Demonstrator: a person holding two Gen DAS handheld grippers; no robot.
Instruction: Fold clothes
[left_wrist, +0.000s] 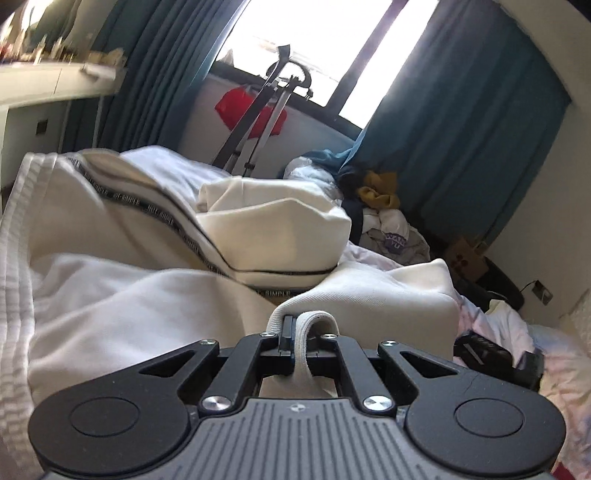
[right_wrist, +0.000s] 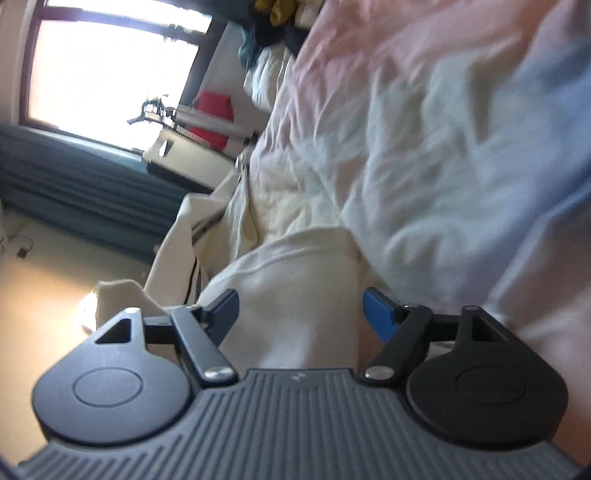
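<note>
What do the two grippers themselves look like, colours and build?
Both share one build: a grey ribbed body, two round black discs, black linkage arms with silver screws. The right gripper shows blue finger pads. The left gripper has black fingers. No cables or sleeves show.

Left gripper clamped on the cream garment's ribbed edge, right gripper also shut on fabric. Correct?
Half right. The left gripper is shut on the cream garment's ribbed edge, per the left wrist view. But the right gripper is open: the right wrist view shows its blue pads wide apart, fabric lying between them, unclamped.
</note>
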